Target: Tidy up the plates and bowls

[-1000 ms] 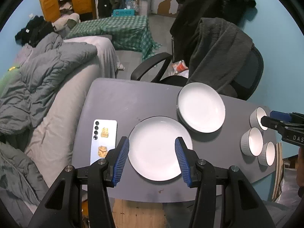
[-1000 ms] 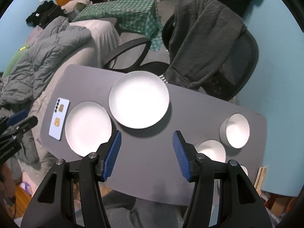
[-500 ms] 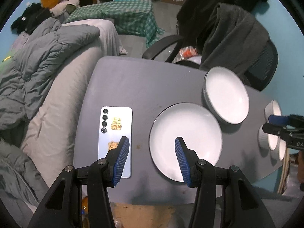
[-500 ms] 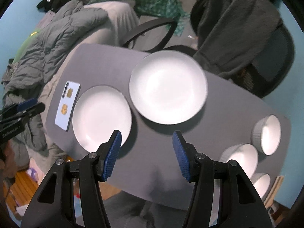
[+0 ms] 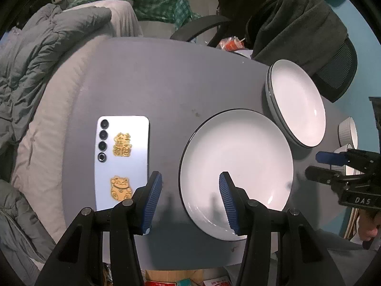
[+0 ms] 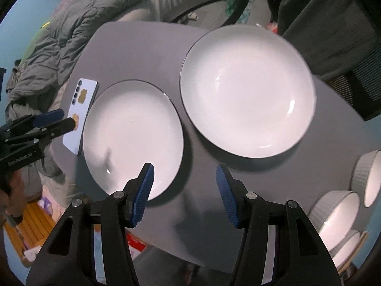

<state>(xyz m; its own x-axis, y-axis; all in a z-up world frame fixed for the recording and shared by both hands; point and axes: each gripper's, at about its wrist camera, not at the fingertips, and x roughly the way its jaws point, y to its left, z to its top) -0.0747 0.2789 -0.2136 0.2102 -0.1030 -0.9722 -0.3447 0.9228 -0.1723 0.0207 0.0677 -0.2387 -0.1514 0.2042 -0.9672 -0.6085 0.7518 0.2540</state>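
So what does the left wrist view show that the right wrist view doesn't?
Only the left wrist view: the far plate as a stack of two rims, and the whole phone with its cat sticker. Only the right wrist view: three ribbed bowls clearly, and the left hand-held gripper side-on. Both: the near plate, the grey table, the chair, and open, empty jaws.

Two white plates [image 6: 133,133] side by side — ribbed bowls [image 6: 335,212] at right.
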